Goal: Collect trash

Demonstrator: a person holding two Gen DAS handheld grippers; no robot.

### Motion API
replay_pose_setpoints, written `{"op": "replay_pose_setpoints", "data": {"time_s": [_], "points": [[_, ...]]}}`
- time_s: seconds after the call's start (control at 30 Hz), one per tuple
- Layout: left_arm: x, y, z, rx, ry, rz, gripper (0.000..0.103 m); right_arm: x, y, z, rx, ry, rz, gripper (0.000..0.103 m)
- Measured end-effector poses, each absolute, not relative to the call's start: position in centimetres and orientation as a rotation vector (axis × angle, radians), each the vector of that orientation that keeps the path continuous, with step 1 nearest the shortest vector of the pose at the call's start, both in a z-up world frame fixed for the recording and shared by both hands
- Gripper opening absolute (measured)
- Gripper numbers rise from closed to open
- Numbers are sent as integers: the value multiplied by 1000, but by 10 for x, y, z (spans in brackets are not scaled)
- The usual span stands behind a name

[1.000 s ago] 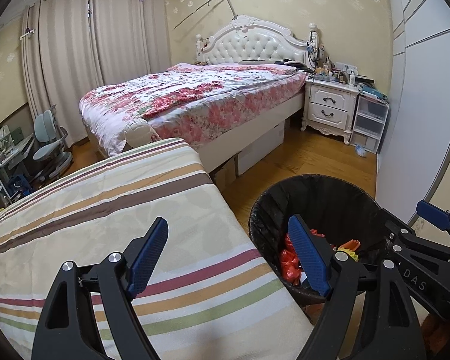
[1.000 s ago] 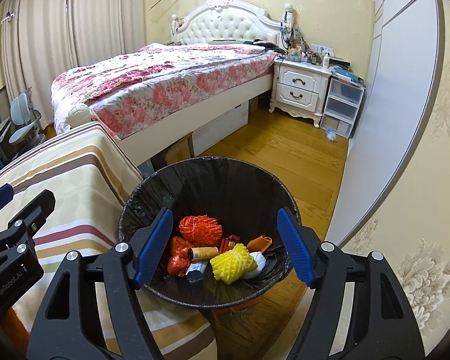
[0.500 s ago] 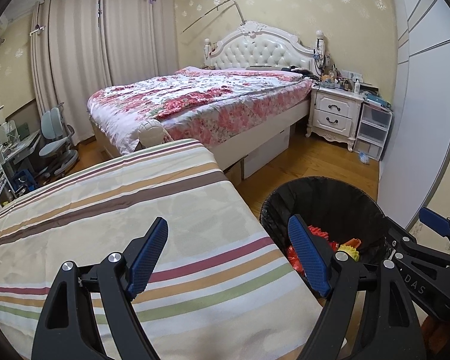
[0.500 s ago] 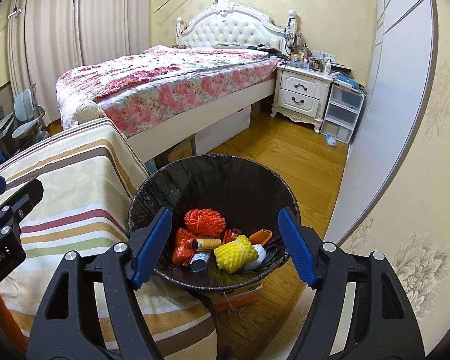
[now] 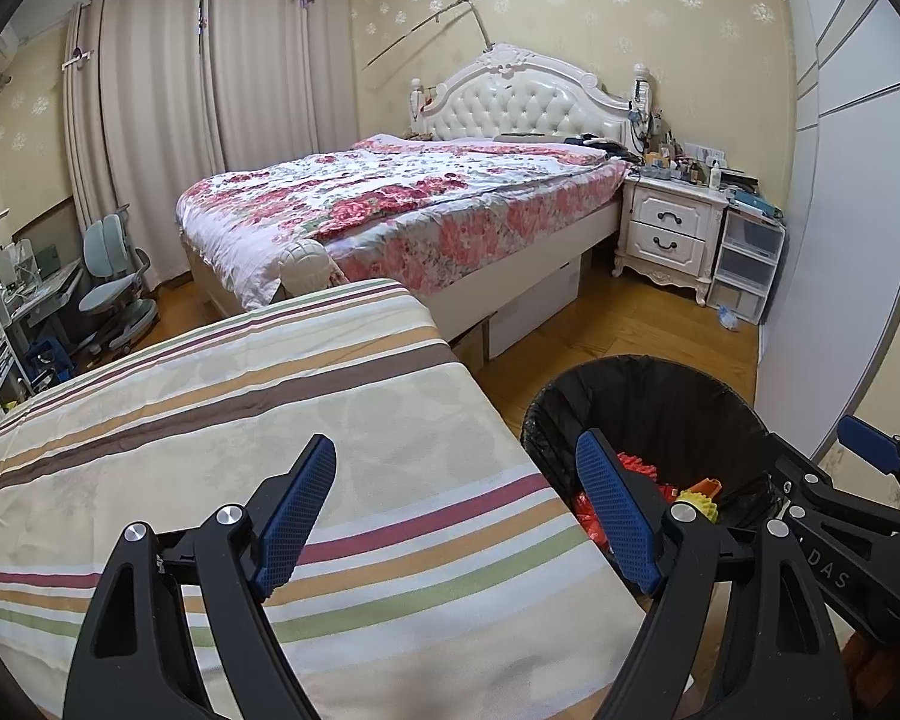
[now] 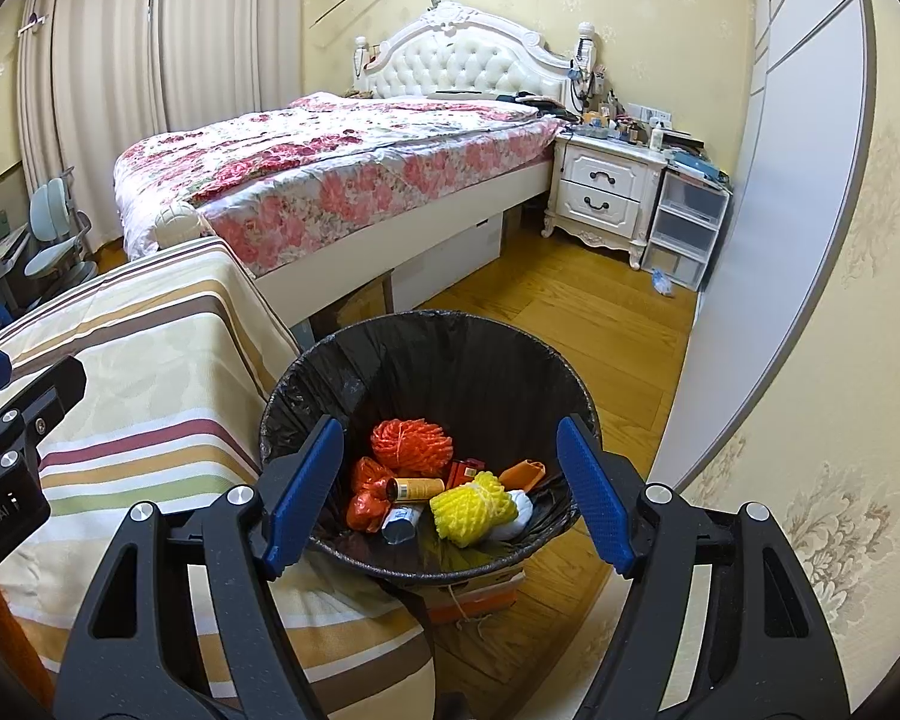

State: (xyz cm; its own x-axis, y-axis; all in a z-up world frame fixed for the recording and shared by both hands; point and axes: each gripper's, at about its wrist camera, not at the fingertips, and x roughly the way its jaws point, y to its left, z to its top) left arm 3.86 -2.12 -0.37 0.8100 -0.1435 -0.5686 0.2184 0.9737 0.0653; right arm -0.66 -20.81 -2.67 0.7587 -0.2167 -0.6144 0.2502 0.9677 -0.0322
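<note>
I am pulling both tongs back and up from the bin, left tongs and right tongs gaping wide and empty, trash lying inside it, striped surface showing none left.

A home bedroom: a floral-quilted bed with tufted white headboard at frame centre, a cluttered nightstand right of it, curtains upper left.
</note>
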Motion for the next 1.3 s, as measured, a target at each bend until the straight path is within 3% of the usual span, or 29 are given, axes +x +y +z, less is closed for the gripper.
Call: {"op": "replay_pose_setpoints", "data": {"time_s": [1.3], "points": [[38,-21,-4,128,596,-196,80,-8,-204,-26,50,663,-255,72]]}}
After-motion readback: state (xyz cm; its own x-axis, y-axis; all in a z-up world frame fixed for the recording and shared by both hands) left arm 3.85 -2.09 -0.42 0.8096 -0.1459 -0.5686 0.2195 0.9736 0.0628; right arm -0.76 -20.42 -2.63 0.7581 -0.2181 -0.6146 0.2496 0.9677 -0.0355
